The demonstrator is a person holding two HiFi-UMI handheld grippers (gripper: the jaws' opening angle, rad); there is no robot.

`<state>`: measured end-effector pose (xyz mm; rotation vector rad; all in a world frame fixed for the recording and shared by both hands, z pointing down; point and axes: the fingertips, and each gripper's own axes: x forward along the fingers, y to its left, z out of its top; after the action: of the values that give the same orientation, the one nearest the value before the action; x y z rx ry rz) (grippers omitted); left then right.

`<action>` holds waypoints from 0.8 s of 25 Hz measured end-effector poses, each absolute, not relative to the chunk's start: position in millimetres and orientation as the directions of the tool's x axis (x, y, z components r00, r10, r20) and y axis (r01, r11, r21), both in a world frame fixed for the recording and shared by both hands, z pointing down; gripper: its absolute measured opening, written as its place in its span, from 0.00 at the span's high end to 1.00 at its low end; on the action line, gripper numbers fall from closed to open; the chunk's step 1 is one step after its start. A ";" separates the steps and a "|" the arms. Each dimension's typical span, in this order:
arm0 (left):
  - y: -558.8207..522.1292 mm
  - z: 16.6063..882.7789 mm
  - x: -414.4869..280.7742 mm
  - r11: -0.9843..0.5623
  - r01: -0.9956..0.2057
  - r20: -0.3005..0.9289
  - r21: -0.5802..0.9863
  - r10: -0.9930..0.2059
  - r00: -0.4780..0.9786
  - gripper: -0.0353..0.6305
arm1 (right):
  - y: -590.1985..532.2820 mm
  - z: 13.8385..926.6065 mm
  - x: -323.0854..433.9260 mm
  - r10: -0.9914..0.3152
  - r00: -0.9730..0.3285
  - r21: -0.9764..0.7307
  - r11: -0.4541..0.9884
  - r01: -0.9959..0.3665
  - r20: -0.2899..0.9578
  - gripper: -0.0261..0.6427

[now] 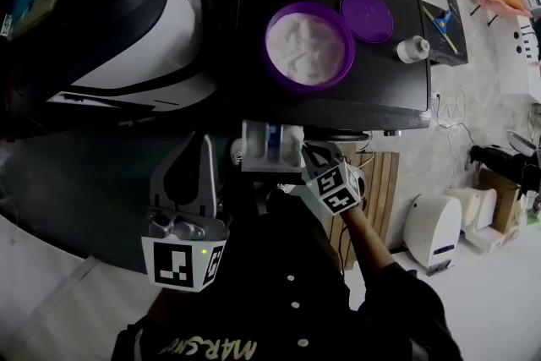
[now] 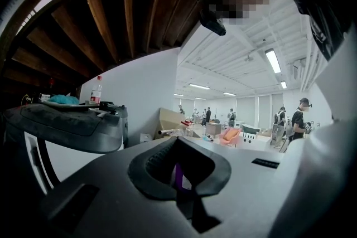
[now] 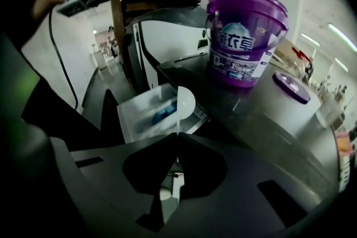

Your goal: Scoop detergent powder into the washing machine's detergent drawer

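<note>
An open purple detergent bucket (image 1: 306,45) full of white powder stands on the dark washing machine top (image 1: 254,4), with its purple lid (image 1: 367,15) lying beside it. Below the machine's front edge, the white detergent drawer (image 1: 258,150) is pulled out, and a blue insert shows inside it. My right gripper (image 1: 311,151) is shut on the handle of a white scoop (image 3: 186,100), whose bowl hangs over the drawer (image 3: 146,113); the bucket (image 3: 245,36) is just beyond. My left gripper (image 1: 196,146) is held left of the drawer, shut (image 2: 178,141) with nothing in it.
A small white bottle (image 1: 412,49) stands at the right of the machine top. A white and black machine (image 1: 127,13) is to the left. Wooden slats (image 1: 382,182) and a white appliance (image 1: 431,228) are on the floor at the right. People stand far off in the hall.
</note>
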<state>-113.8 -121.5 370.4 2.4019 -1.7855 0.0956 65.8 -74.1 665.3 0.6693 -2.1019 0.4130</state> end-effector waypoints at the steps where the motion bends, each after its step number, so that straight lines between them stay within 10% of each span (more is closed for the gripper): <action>1: -122.4 367.2 -112.9 -0.283 -0.956 0.132 0.081 -0.947 0.292 0.93 | -75.0 656.6 63.8 -0.293 -0.520 -0.114 0.779 -0.616 0.803 0.91; 10: -130.7 337.3 -106.6 -0.302 -0.951 0.060 0.062 -0.950 0.306 0.93 | -101.5 540.2 55.1 -0.399 -0.782 -0.466 0.639 -0.612 0.478 0.91; 20: -139.5 303.9 -101.6 -0.315 -0.949 -0.013 0.019 -0.949 0.315 0.93 | -149.0 393.6 95.9 -0.663 -0.735 -0.521 0.580 -0.626 0.146 0.91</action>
<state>-101.6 -139.5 303.9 2.5407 -1.8344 -0.0339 95.9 -149.0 393.6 1.1639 -2.8487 0.8992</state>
